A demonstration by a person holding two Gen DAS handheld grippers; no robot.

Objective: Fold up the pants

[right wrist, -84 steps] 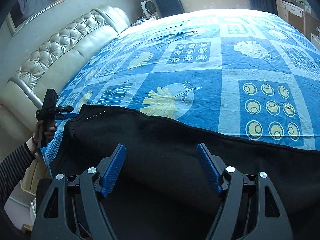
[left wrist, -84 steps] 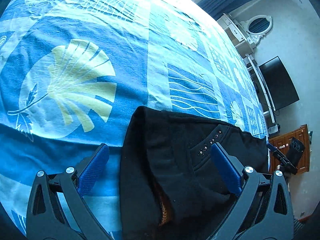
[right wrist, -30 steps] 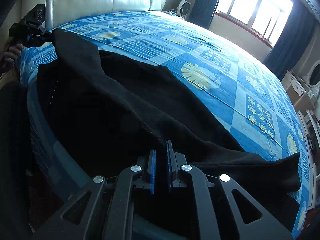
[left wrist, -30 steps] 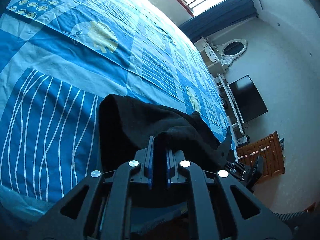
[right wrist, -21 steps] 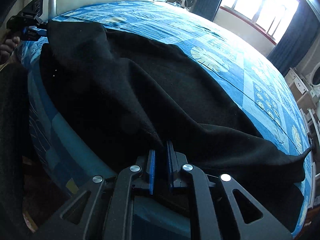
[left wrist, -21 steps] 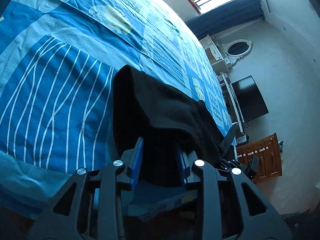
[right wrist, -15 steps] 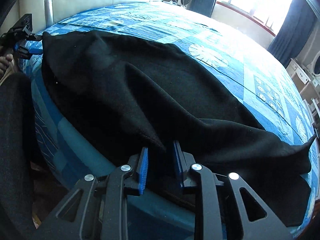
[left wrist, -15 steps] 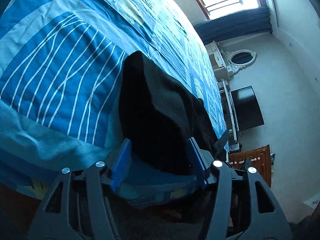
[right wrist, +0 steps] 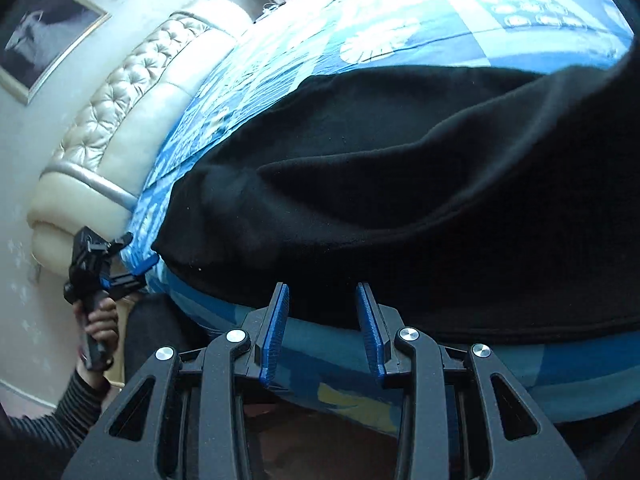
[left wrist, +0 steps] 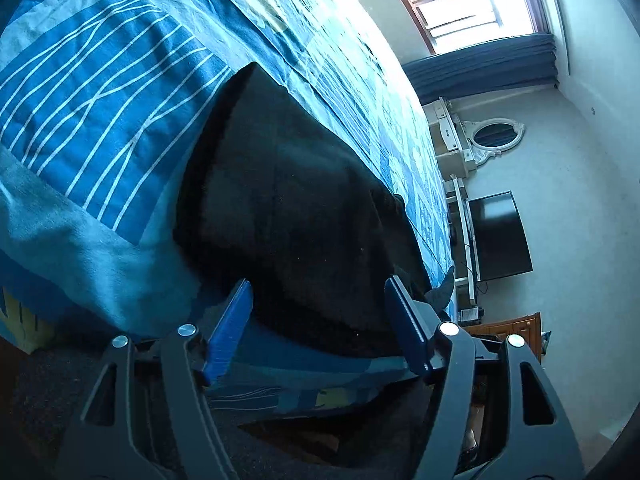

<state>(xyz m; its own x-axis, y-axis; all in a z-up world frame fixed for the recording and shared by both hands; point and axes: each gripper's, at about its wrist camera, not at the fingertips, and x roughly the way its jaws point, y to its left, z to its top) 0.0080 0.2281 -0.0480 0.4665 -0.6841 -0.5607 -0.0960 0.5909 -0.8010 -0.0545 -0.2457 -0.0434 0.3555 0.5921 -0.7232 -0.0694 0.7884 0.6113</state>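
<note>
Black pants (left wrist: 296, 216) lie folded lengthwise along the near edge of the bed, also seen in the right wrist view (right wrist: 400, 200). My left gripper (left wrist: 320, 292) is open and empty, its blue fingers on either side of the pants' near hem at the bed edge. My right gripper (right wrist: 323, 292) is open and empty, just off the pants' near edge. The left gripper also shows in the right wrist view (right wrist: 132, 256), held in a hand by the pants' left end.
The bed (left wrist: 100, 92) has a blue patterned cover. A tufted cream headboard (right wrist: 132, 96) stands at the left. A dresser with an oval mirror (left wrist: 494, 136), a television (left wrist: 500, 236) and a wooden cabinet (left wrist: 508, 328) line the far wall.
Both grippers were shut on the pants' edge, carried it over and laid it down. Both have opened and drawn back to the bed's edge.
</note>
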